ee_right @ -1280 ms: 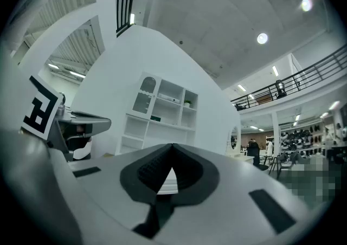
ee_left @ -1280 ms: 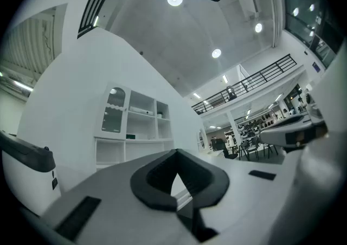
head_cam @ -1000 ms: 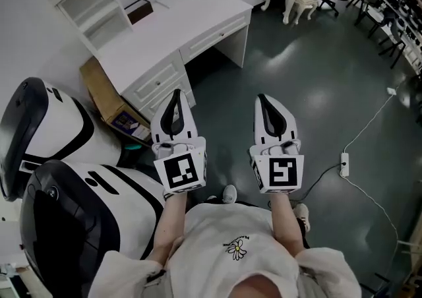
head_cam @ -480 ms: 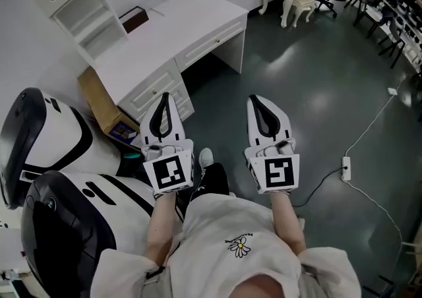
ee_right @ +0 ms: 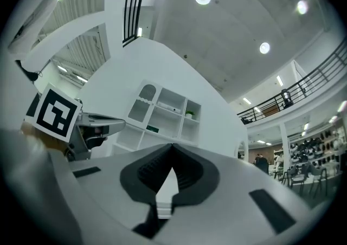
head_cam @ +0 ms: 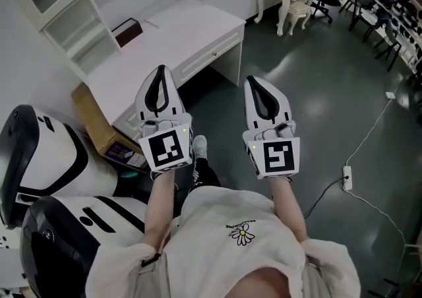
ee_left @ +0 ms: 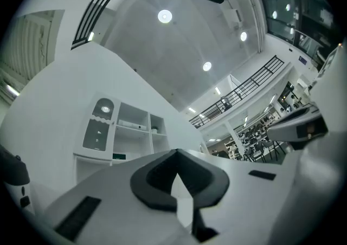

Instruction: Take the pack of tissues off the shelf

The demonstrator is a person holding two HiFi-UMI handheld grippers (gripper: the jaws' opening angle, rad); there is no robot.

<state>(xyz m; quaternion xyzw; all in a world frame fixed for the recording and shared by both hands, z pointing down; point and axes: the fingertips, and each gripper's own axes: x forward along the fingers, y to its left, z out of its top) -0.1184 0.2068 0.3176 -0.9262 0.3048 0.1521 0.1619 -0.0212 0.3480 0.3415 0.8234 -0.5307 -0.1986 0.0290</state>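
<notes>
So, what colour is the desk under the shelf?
White; the desk shows best in the head view.

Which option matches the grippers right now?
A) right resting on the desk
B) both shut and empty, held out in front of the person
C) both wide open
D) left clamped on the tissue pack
B: the left gripper and right gripper each show jaws closed together with nothing between them, in the air, not touching the white desk.
</notes>
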